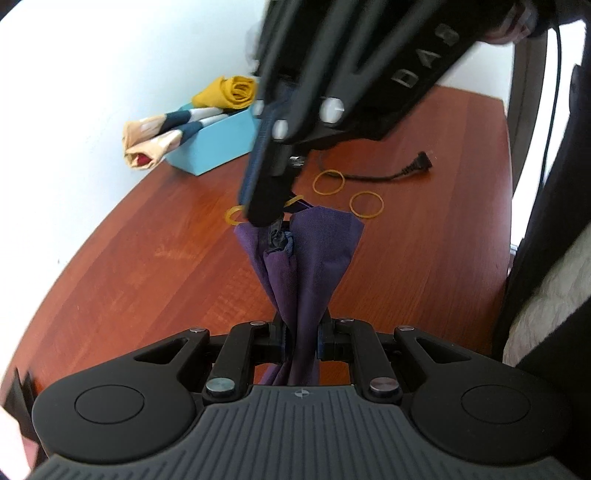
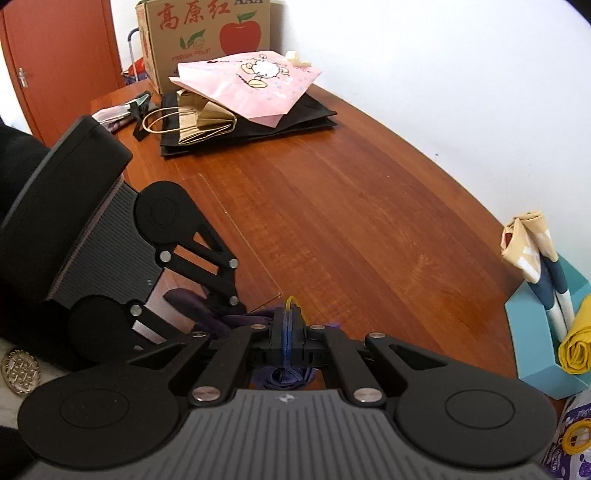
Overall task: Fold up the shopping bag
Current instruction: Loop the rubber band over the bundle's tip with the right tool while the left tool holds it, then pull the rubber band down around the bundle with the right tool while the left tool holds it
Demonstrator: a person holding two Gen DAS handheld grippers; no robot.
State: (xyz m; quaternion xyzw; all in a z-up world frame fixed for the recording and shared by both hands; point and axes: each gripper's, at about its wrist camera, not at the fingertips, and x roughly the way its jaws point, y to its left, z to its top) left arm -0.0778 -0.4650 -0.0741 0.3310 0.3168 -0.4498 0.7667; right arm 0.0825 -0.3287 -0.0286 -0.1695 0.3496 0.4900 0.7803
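Two rubber bands (image 1: 328, 182) lie loose on the reddish-brown wooden table (image 2: 369, 221), near its far edge in the left wrist view, beside a black power cord (image 1: 388, 173). White walls border the table, and a red-brown door (image 2: 55, 62) stands past its far corner. Against the wall edge sits a light blue box (image 1: 218, 142) holding rolled bags, one mustard yellow (image 1: 231, 92) and two cream-and-navy (image 1: 159, 136). At the far end an apple-printed cardboard carton (image 2: 207, 33) stands behind a stack: a pink paper bag (image 2: 255, 85) over a brown paper bag (image 2: 199, 123) on flat black bags (image 2: 306, 114).

Above the table's middle, the purple shopping bag (image 1: 303, 258), bunched into a narrow roll, is clamped by the left gripper (image 1: 301, 339) at its near end. The right gripper (image 2: 288, 332), jaws closed tight, pinches the bag's far end together with a yellow rubber band (image 2: 291, 301), and its black body blocks much of the left camera's outlook.
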